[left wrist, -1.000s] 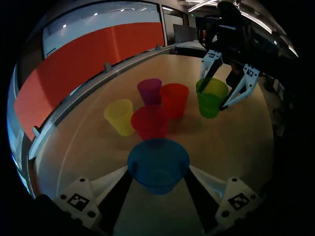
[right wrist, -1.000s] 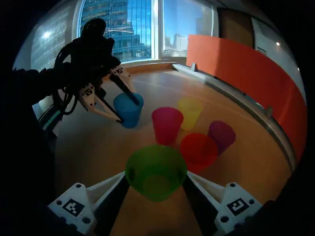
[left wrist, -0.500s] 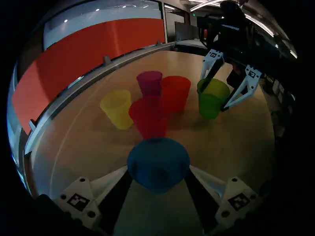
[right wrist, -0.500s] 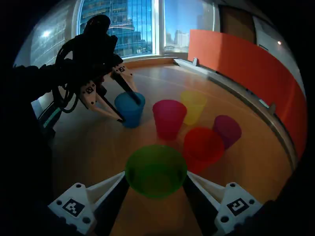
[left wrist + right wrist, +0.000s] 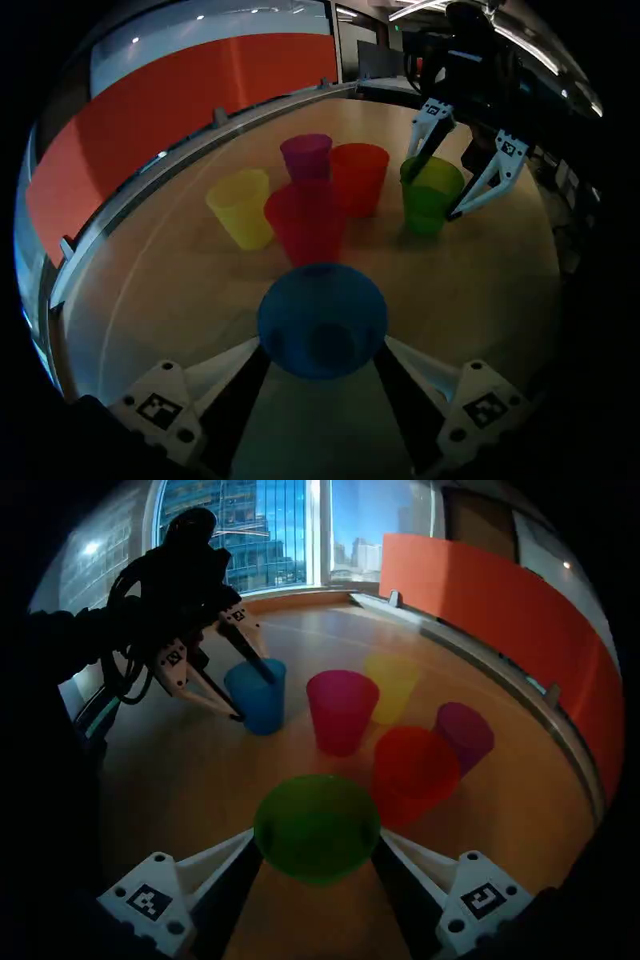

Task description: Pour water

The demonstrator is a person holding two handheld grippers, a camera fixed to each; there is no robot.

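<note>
Since a second ago, the loose cups are sitting higher in both views, and the blue cup [image 5: 322, 320] is turning more of its round mouth toward the left gripper view. The left gripper [image 5: 322, 342] is clamping this translucent blue cup, one finger pressing on each side. The right gripper [image 5: 318, 834] is gripping a translucent green cup [image 5: 317, 820] the same way. Whether either cup is holding water cannot be told. Between the two held cups, a pink cup [image 5: 342, 712], a yellow cup [image 5: 392, 688], a red cup [image 5: 412, 772] and a purple cup [image 5: 464, 736] are standing upright, close together, on the wooden table [image 5: 200, 792].
</note>
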